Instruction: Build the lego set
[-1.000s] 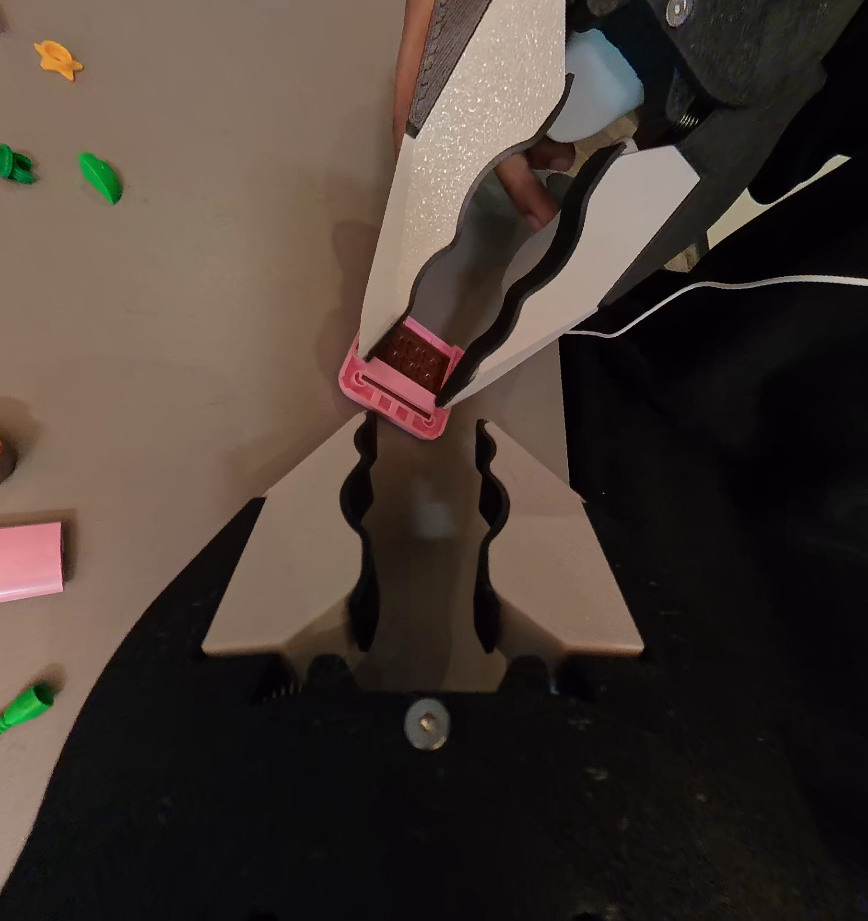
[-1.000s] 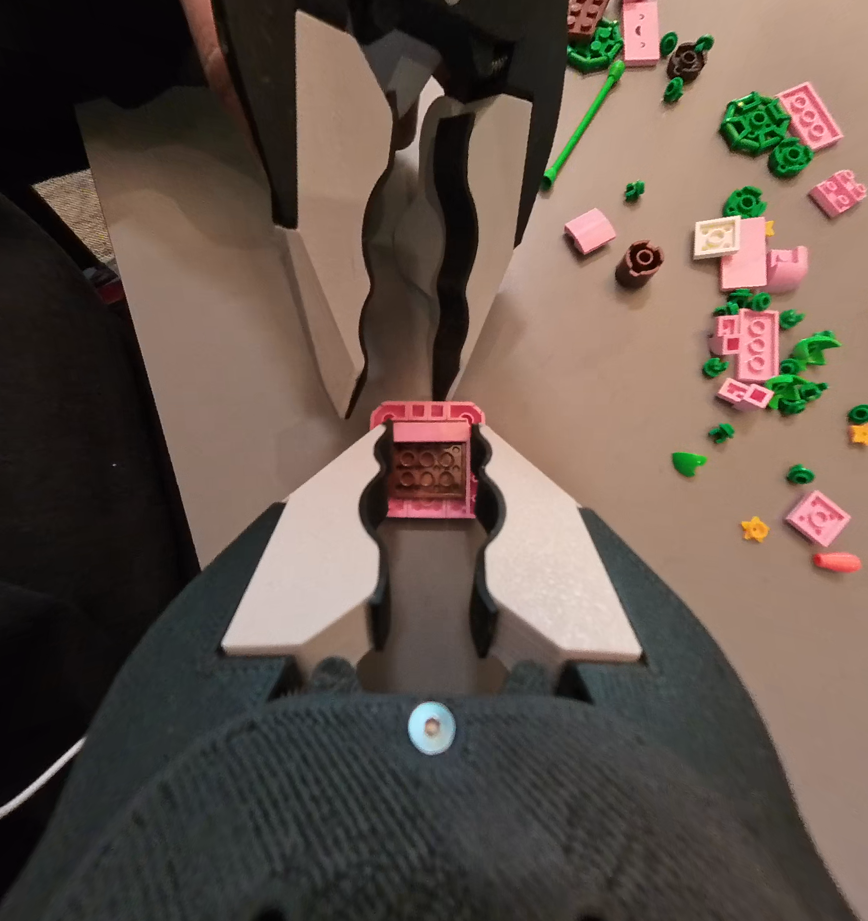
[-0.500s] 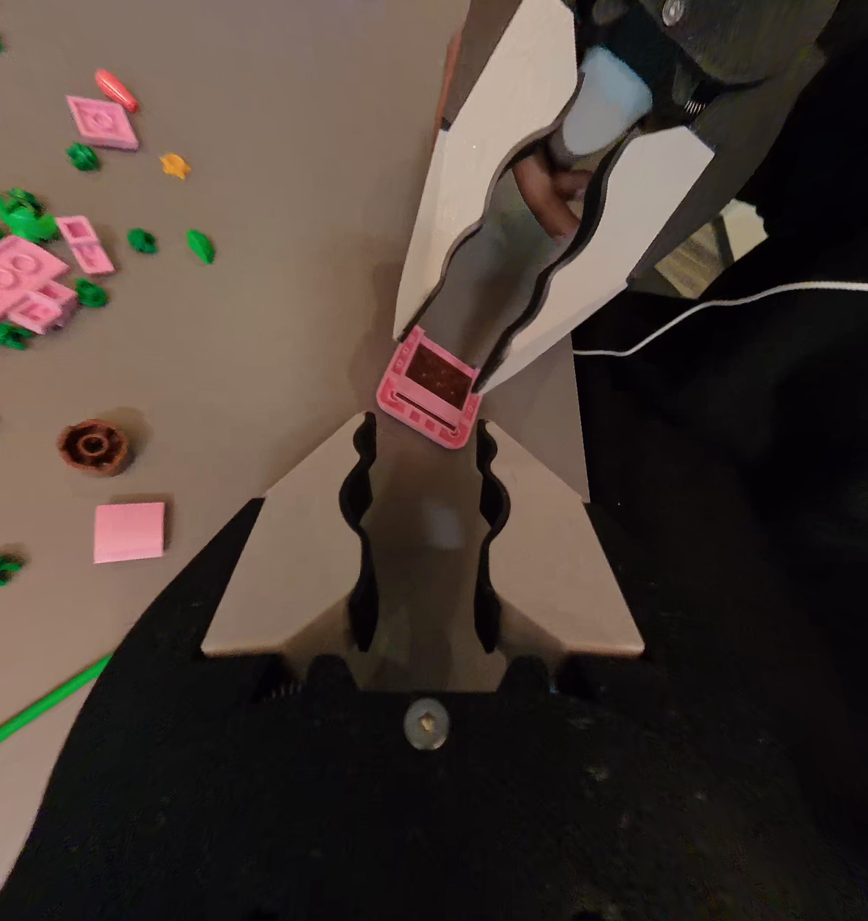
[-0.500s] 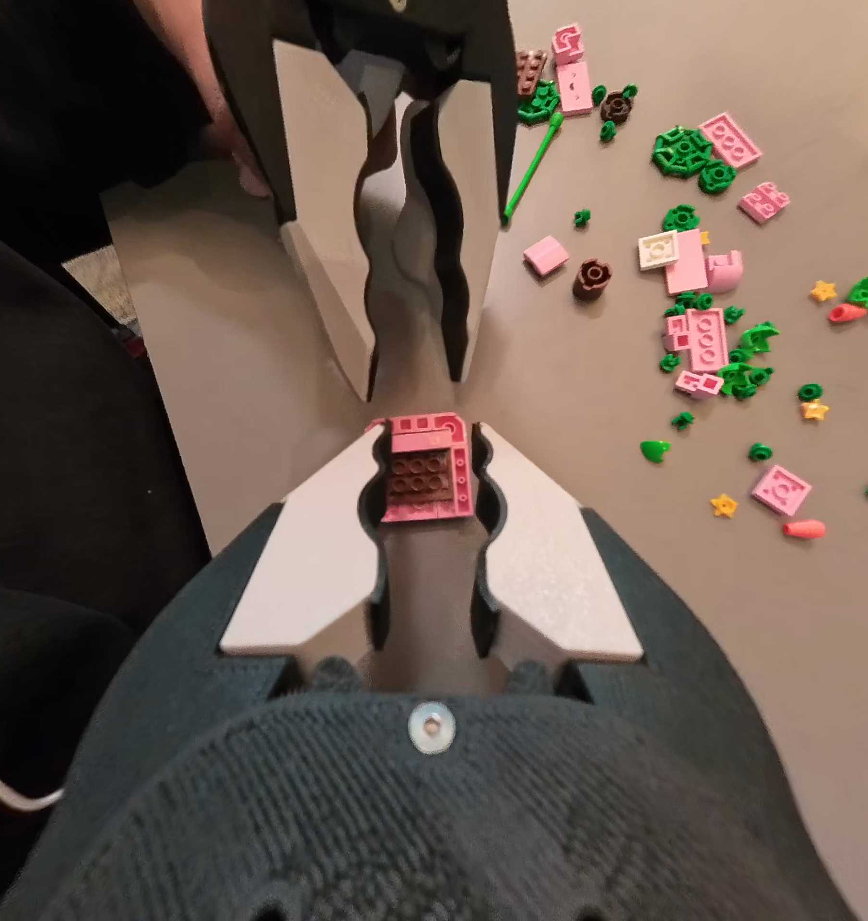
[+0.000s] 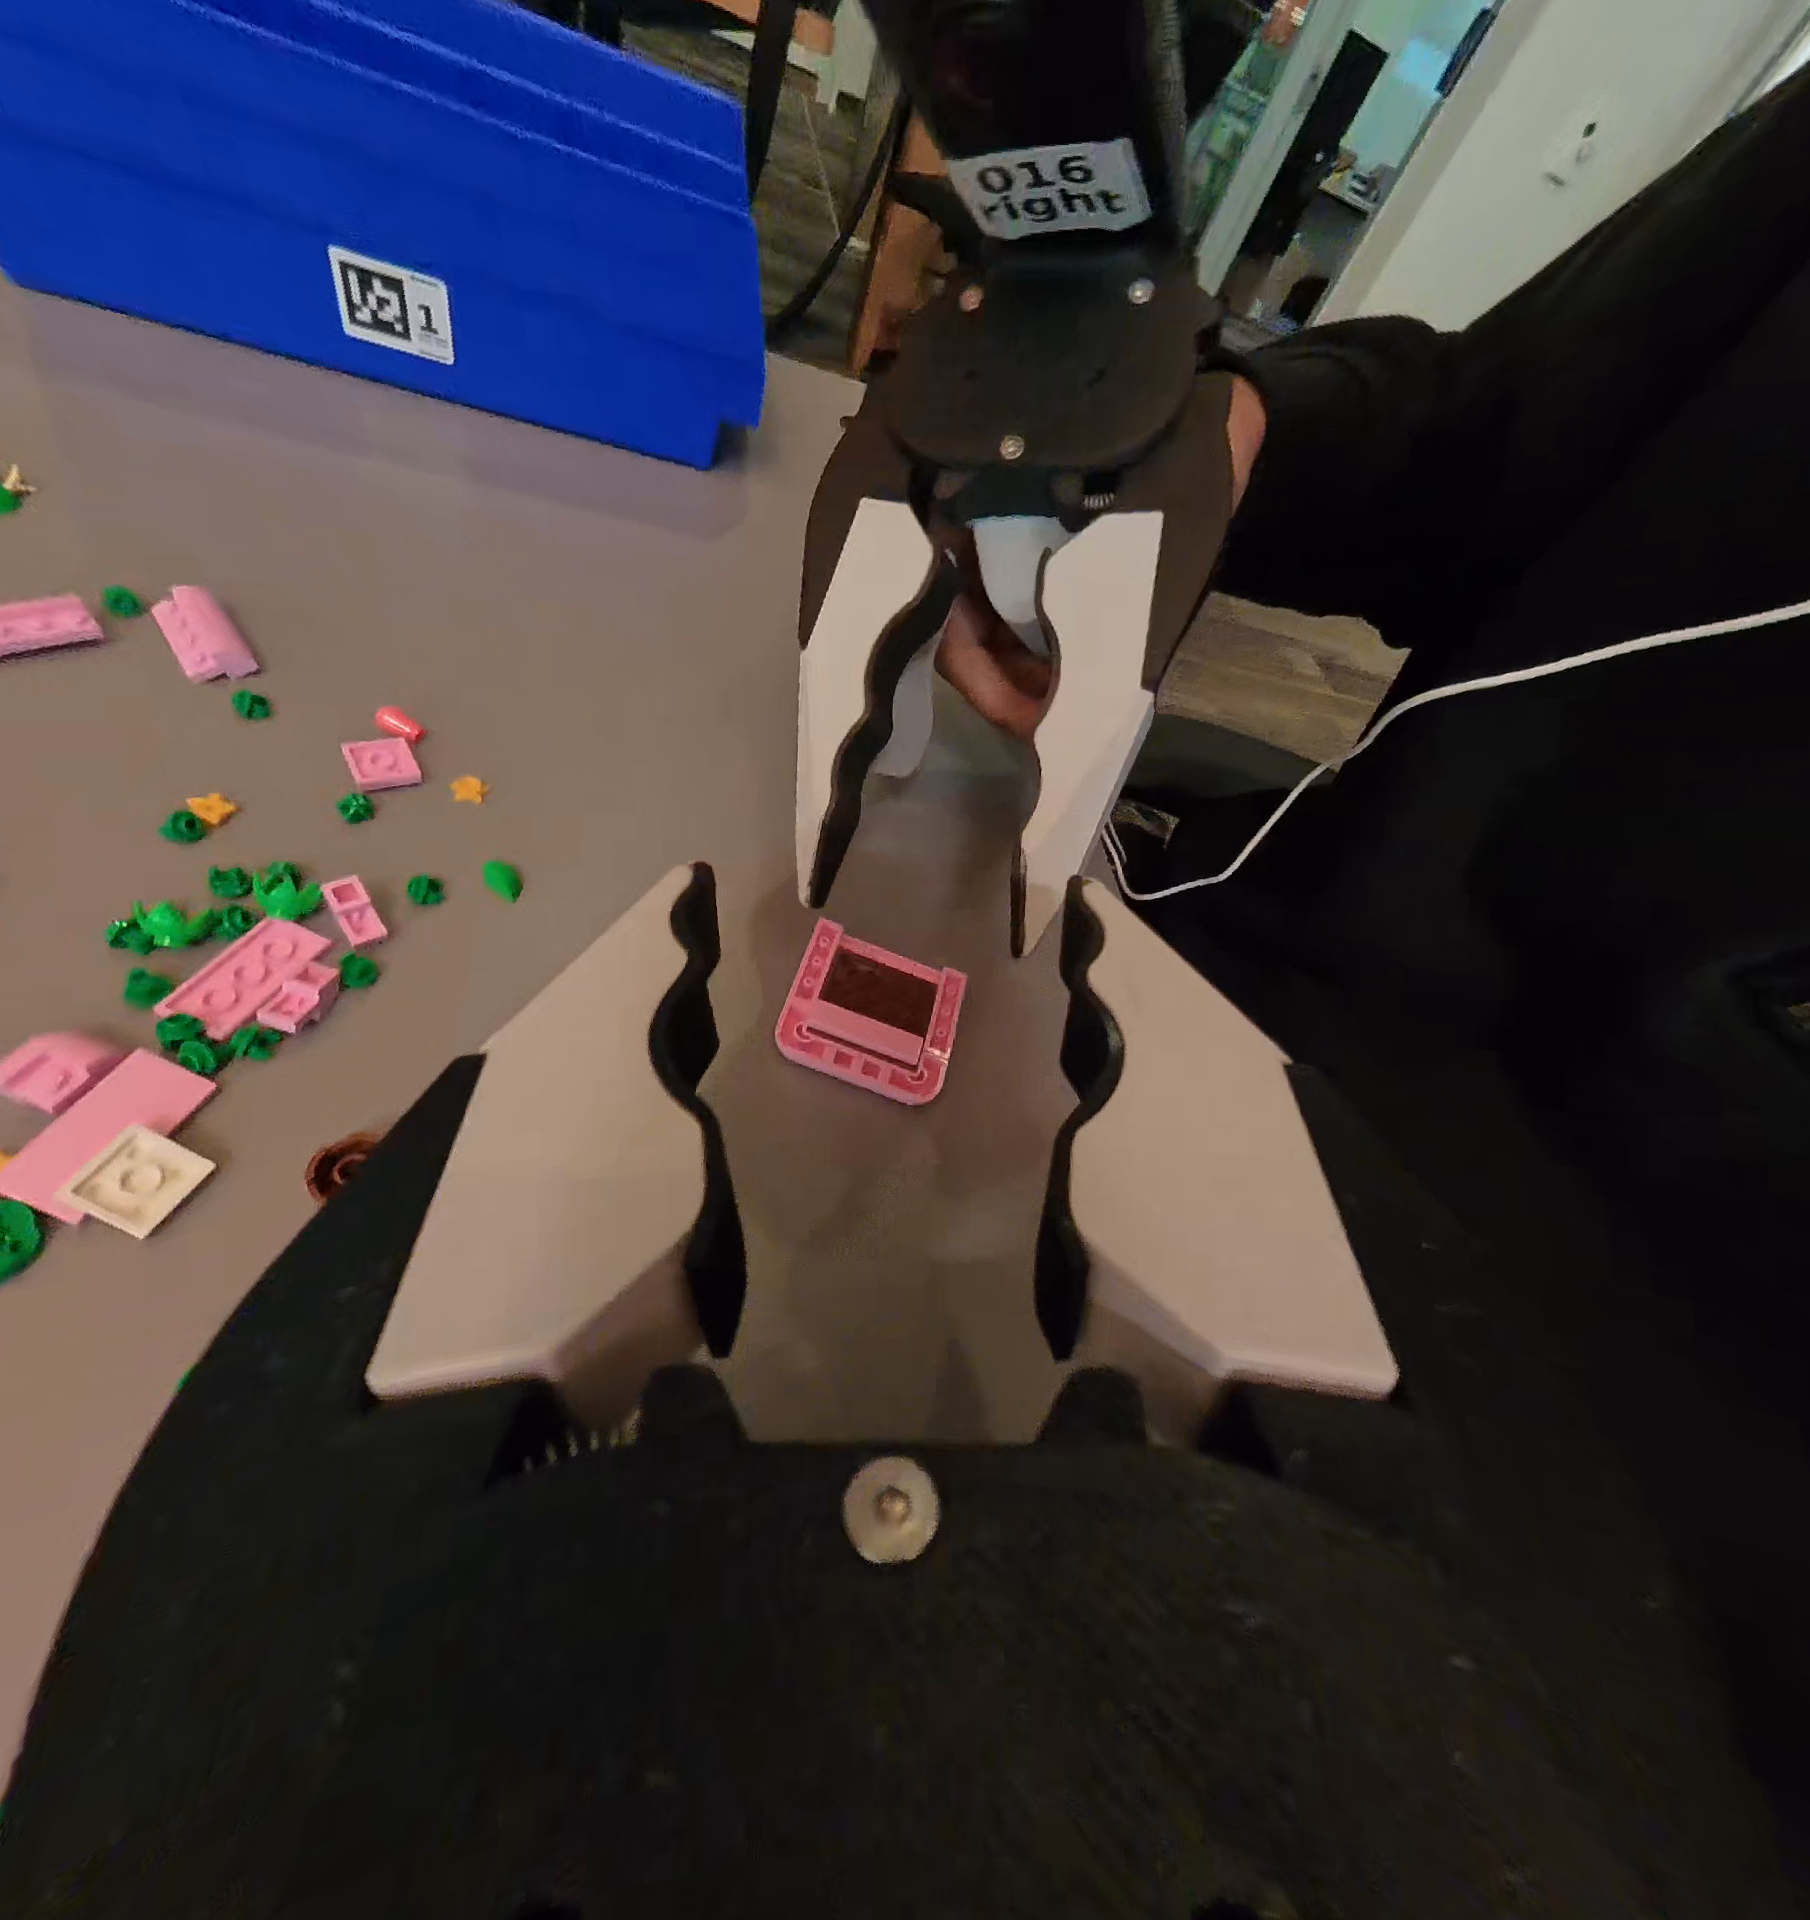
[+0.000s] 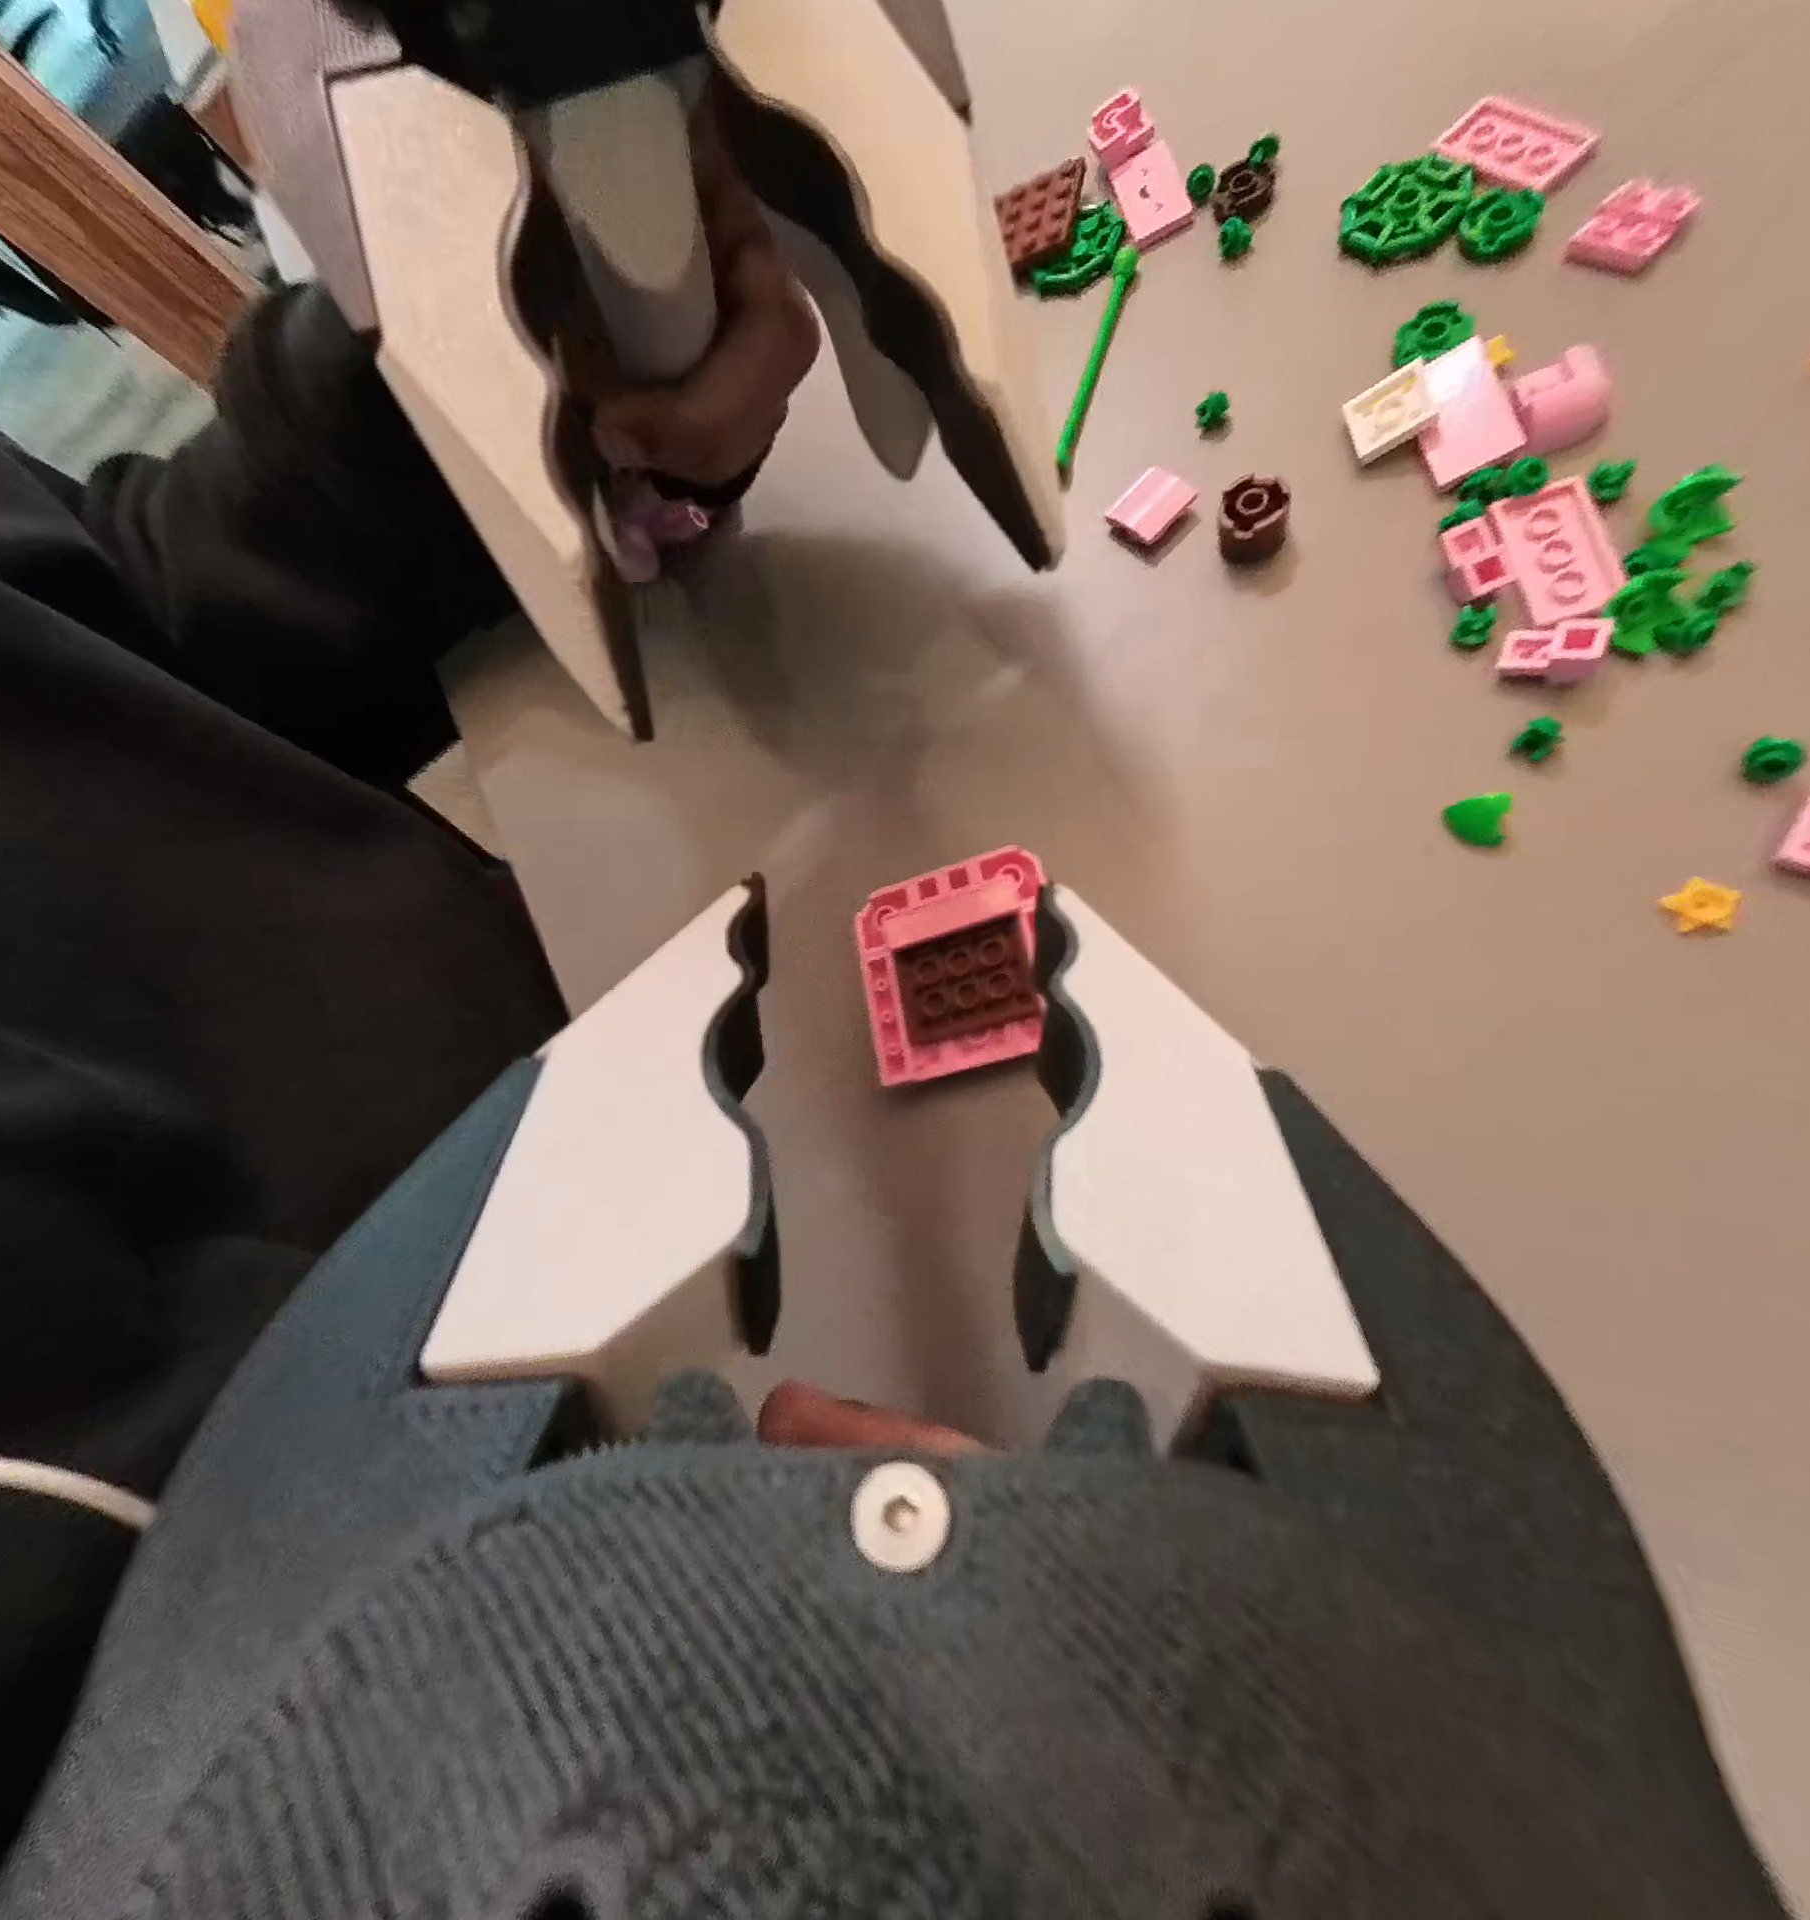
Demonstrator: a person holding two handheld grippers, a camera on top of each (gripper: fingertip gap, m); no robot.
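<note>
A pink frame with a brown studded plate set in it [image 5: 870, 1010] lies flat on the grey table [image 5: 568, 582], near its edge. My left gripper [image 5: 885, 894] is open wide and empty, above and just short of the piece. My right gripper [image 6: 901, 899] is open too; the piece shows in the right wrist view [image 6: 953, 982] between its fingers, close to the right finger, with no pad pressing on it. The two grippers face each other across the piece. The right gripper shows in the left wrist view [image 5: 916, 920], the left gripper in the right wrist view [image 6: 839, 644].
Loose pink plates [image 6: 1555, 556], green bits [image 6: 1410, 208], a brown round piece [image 6: 1252, 516], a green stem [image 6: 1093, 358] and a white tile [image 6: 1384, 410] lie scattered to the side. A blue bin [image 5: 361, 208] stands at the back. A person in black sits at the table's edge. There is about 5 cm between the tips of the two grippers.
My right gripper was shut on the pink-and-brown piece; its jaws have opened and the piece now lies on the table. My left gripper opened wider. Both pulled back and up.
</note>
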